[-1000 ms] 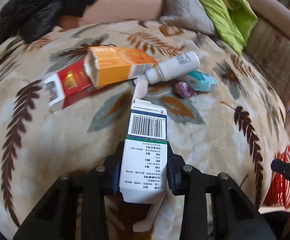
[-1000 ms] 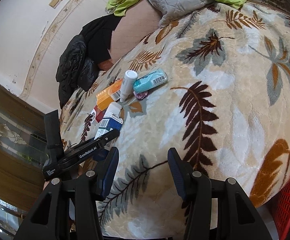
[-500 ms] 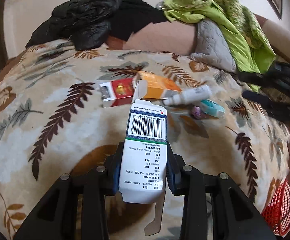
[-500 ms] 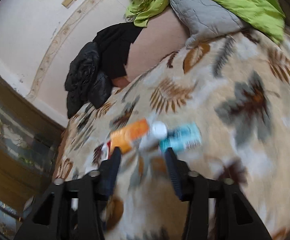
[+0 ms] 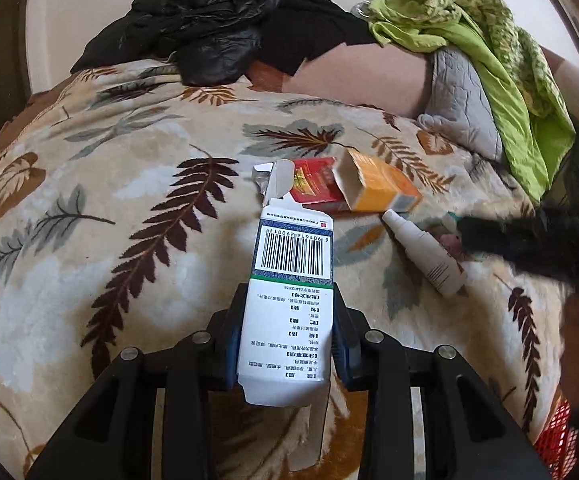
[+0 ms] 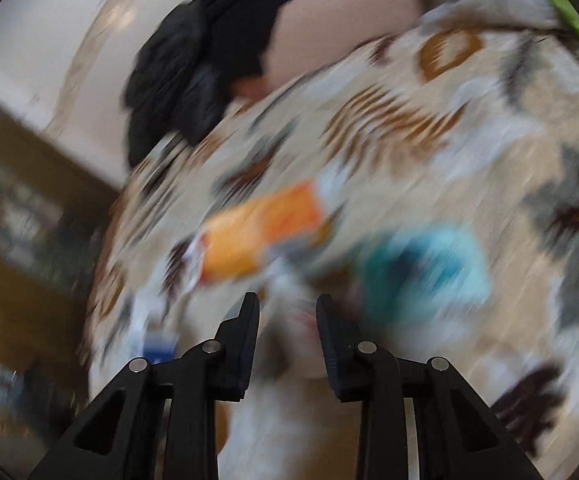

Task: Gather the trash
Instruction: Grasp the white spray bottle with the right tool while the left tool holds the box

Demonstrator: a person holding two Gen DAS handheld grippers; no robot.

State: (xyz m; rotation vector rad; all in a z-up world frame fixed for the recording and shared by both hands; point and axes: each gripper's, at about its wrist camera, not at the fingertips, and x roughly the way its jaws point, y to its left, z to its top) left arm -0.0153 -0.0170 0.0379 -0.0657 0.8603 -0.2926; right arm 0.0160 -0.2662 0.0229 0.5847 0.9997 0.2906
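Left gripper (image 5: 287, 344): pads pressed on both sides of the white medicine carton (image 5: 289, 304), barcode face up, end flaps loose; carton lifted clear of the leaf-print blanket (image 5: 89, 264). Advice: keep squeeze light, since an empty carton likely crushes, and carry it level to the red basket (image 5: 555, 446), visible only as a sliver at the blanket's near right edge. Right gripper (image 6: 288, 332): jaws have just been closing and stand narrow; right wrist view is heavily blurred, a pale shape sits between the jaws, contact cannot be told. In the left wrist view its dark tips reach the white spray bottle (image 5: 429, 258), mid-blanket toward the right side. Judgement: bottle is round and may roll; grip across the barrel, not the nozzle. Beyond: orange box (image 5: 377, 188) touching the red pack (image 5: 313, 184); teal packet (image 6: 429, 268) beside the bottle.
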